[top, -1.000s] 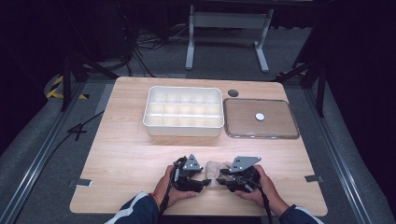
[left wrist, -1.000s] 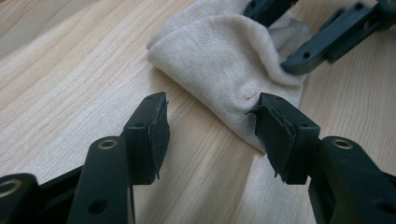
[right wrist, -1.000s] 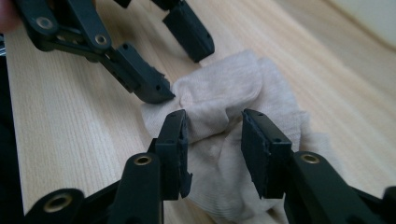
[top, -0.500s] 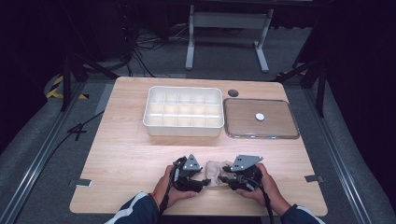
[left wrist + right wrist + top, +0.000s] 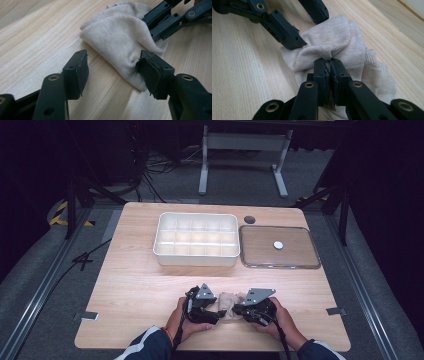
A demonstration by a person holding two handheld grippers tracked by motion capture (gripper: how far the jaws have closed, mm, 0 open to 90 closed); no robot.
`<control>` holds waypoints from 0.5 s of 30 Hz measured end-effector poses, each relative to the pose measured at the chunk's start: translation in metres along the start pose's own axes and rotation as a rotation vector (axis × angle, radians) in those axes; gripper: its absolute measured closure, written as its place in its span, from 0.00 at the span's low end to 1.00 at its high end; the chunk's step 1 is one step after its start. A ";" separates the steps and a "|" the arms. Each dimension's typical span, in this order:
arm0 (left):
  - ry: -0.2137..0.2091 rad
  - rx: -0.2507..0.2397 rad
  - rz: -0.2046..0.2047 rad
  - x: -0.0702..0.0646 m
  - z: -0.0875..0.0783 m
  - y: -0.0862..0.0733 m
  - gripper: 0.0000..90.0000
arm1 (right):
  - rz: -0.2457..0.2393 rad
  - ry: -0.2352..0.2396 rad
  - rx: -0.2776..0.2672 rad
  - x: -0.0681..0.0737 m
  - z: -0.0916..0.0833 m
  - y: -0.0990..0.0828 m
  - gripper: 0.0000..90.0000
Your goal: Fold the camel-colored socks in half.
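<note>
A crumpled beige cloth point(image 5: 229, 299) lies on the wooden table near its front edge, between my two grippers. In the right gripper view my right gripper point(image 5: 329, 65) is shut on a fold of the cloth point(image 5: 337, 40), with the left gripper point(image 5: 308, 28) standing open at the cloth's far side. In the left gripper view my left gripper point(image 5: 113, 68) is open. Its right pad point(image 5: 151, 71) touches the cloth's point(image 5: 117, 40) edge and its left pad rests over bare wood. The right gripper point(image 5: 160, 23) pinches the cloth from the top right. From above, the left gripper point(image 5: 216, 311) and right gripper point(image 5: 235, 310) face each other.
A white tray point(image 5: 196, 254) divided into several compartments stands at the back middle. To its right lies a flat clear lid point(image 5: 295, 255) with a small white disc point(image 5: 278, 245) on it. A dark round hole point(image 5: 249, 219) sits behind them. Bare wood stretches to the left and right of the hands.
The right gripper has edged a little to the left, toward the cloth and the left gripper. The left hand has barely moved.
</note>
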State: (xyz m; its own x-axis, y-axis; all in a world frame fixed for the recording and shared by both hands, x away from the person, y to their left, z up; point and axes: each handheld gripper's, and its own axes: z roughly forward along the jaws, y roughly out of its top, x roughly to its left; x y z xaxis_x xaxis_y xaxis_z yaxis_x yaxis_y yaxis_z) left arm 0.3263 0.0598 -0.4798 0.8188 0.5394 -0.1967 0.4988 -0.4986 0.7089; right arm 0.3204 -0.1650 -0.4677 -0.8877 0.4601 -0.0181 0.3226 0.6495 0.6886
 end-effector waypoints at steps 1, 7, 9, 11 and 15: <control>0.003 -0.002 0.002 -0.002 0.001 0.001 0.49 | 0.002 -0.001 -0.002 0.000 0.000 0.000 0.93; 0.009 0.003 0.020 -0.002 0.002 0.001 0.57 | -0.030 -0.040 -0.060 0.000 -0.013 0.004 0.80; 0.011 0.003 0.021 -0.002 0.002 0.001 0.57 | -0.048 -0.075 -0.067 -0.001 -0.021 0.006 0.81; 0.015 0.008 0.027 -0.001 0.002 0.002 0.57 | -0.054 -0.078 -0.057 -0.002 -0.022 0.006 0.82; 0.033 0.014 0.020 -0.002 0.001 0.002 0.51 | -0.075 -0.042 0.038 -0.005 -0.008 -0.002 0.91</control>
State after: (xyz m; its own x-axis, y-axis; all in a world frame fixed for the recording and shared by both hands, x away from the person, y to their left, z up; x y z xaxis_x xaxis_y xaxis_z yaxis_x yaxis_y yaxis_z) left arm 0.3266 0.0568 -0.4787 0.8186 0.5516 -0.1600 0.4867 -0.5183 0.7032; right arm 0.3217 -0.1731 -0.4632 -0.8954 0.4340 -0.0993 0.2689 0.7048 0.6565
